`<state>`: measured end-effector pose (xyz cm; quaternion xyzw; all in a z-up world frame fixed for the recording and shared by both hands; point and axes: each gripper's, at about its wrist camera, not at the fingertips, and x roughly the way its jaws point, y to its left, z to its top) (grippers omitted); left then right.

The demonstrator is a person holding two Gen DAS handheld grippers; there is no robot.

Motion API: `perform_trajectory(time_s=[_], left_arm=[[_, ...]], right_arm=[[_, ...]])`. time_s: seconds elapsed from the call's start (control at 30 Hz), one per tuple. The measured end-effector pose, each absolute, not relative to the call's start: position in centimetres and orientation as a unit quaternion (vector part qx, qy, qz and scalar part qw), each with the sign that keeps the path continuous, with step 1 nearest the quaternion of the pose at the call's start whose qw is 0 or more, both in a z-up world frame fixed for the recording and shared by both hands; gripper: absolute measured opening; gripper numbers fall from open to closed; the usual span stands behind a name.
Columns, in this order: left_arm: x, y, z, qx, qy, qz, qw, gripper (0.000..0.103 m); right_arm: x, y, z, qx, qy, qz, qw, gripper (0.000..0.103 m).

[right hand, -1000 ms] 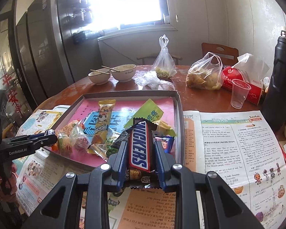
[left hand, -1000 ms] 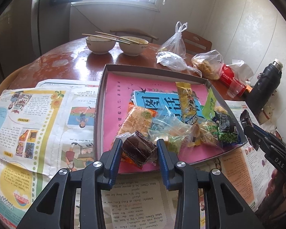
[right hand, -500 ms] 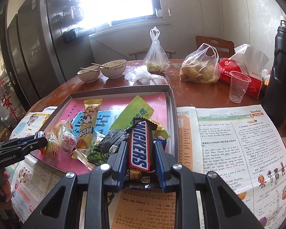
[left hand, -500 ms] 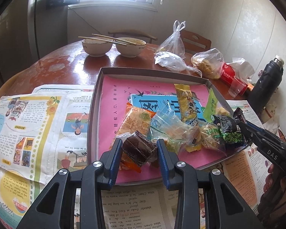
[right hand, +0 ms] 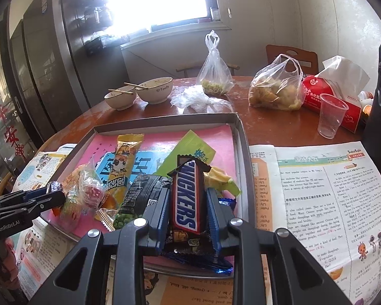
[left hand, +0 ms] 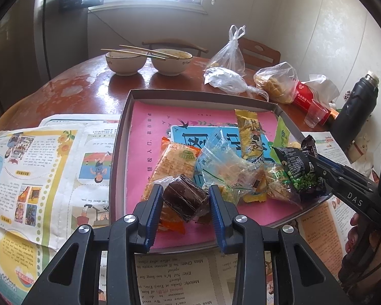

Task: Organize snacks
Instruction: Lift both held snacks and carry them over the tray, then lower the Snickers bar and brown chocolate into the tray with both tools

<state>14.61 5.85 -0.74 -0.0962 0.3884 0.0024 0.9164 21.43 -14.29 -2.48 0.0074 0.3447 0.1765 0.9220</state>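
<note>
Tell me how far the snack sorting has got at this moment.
Done: nothing looks sorted; the packets lie heaped in the tray.
In hand: the left gripper is clamped on a dark brown wrapped cake; the right gripper is clamped on a Snickers bar, both over the tray.
Left: the yellow packet, green pea packet and the others.

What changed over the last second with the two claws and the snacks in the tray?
The right claw, shut on the Snickers bar, has come in over the tray's right edge and now reaches the black pea packet. Nothing was grabbed or released. The left claw stays clamped on the dark brown wrapped snack; the other snacks are unmoved.
</note>
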Motion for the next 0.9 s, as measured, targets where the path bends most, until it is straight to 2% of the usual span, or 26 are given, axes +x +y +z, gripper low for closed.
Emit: perform_trajectory(time_s=[0.77,0.9], left_arm=[[14.3,5.8,-0.9,-0.095,0.386,0.0,0.917,0.038],[14.3,5.8,-0.8,-0.095,0.386,0.001,0.917,0.038]], right_arm=[[20.6,-14.7,-2.4,0.019,0.339,0.179,0.923,0.029],[20.5,-15.2,-2.2,0.024,0.337,0.174,0.925,0.032]])
